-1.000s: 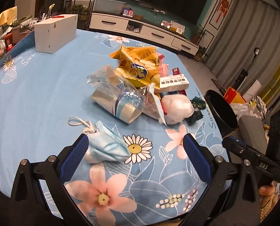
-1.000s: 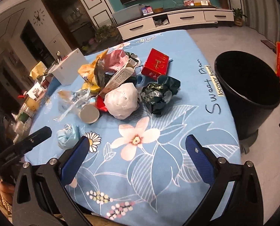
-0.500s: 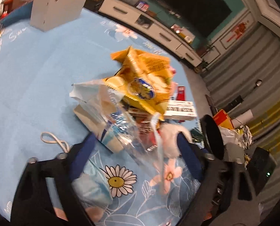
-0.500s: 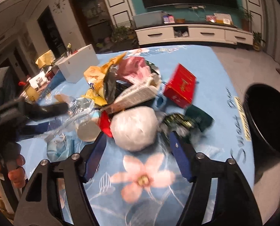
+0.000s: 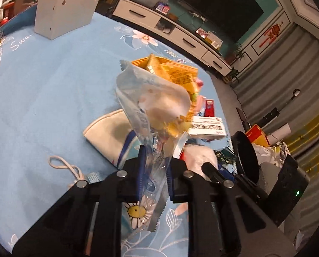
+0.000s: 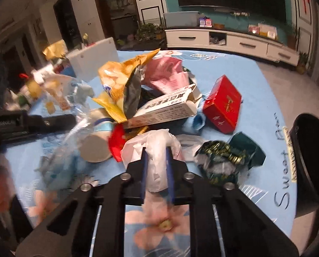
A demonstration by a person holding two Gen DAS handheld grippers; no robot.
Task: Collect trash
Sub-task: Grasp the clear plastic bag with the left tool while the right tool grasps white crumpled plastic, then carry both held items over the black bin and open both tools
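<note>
Left wrist view shows the left claw (image 5: 154,169) closed on a clear crinkled plastic wrapper (image 5: 153,107), lifted above the blue flowered worktop (image 5: 41,90). In the right wrist view the right claw (image 6: 156,169) is closed on a white crumpled plastic bag (image 6: 153,145) at the near side of the trash pile. I judge both pieces are grasped and the next move is to carry them right to the black round bin (image 6: 311,156), which stands beyond the right edge of the worktop. The green foil wrapper (image 6: 226,160) lies between; the path above looks open.
</note>
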